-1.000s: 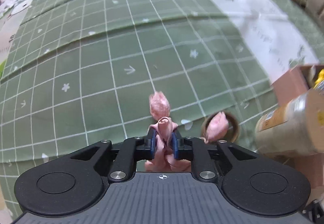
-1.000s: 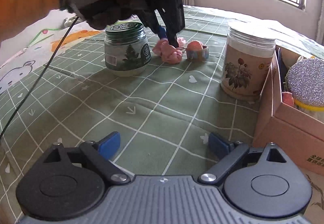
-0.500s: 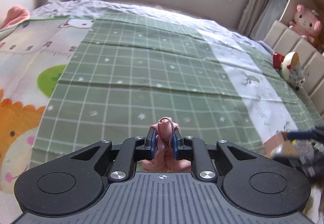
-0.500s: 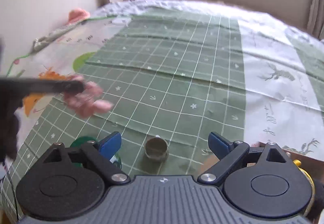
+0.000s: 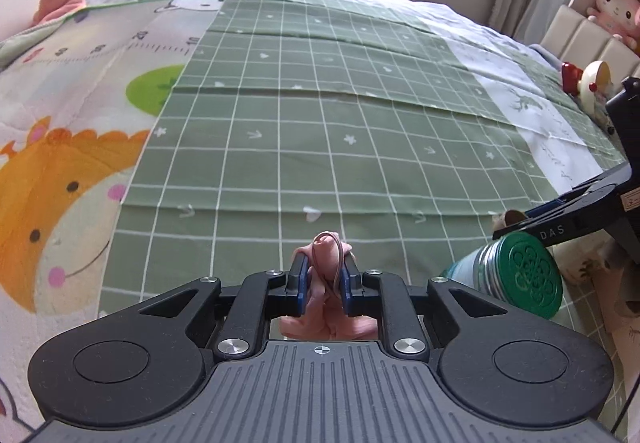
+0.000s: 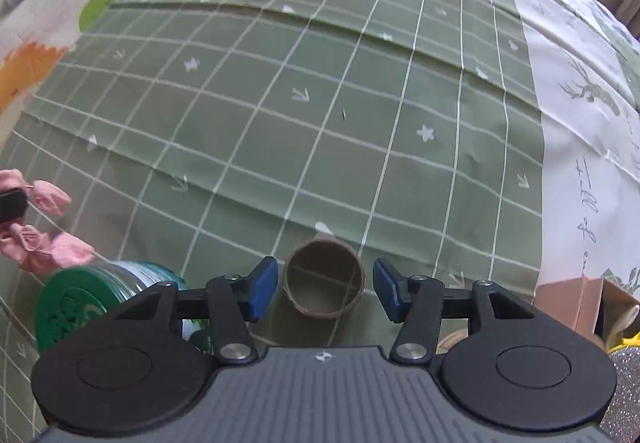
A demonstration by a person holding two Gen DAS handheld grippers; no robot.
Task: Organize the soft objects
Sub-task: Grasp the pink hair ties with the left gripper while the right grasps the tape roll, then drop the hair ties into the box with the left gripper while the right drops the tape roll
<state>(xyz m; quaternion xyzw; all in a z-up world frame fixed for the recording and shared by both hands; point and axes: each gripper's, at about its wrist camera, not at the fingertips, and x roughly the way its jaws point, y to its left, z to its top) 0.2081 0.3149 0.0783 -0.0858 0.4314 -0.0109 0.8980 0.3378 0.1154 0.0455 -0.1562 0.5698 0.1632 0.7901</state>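
While left gripper [image 5: 324, 283] clamps pink cloth bundle [image 5: 326, 261] above green checked sheet [image 5: 320, 147], bundle sags: soft, light, best pinched at tied middle. Right gripper [image 6: 325, 289] spread wide around cardboard ring [image 6: 324, 283], not touching. Green-lidded jar [image 6: 76, 309] near left.

Bedroom: bed [image 5: 340, 147], plush toy [image 5: 614, 9].
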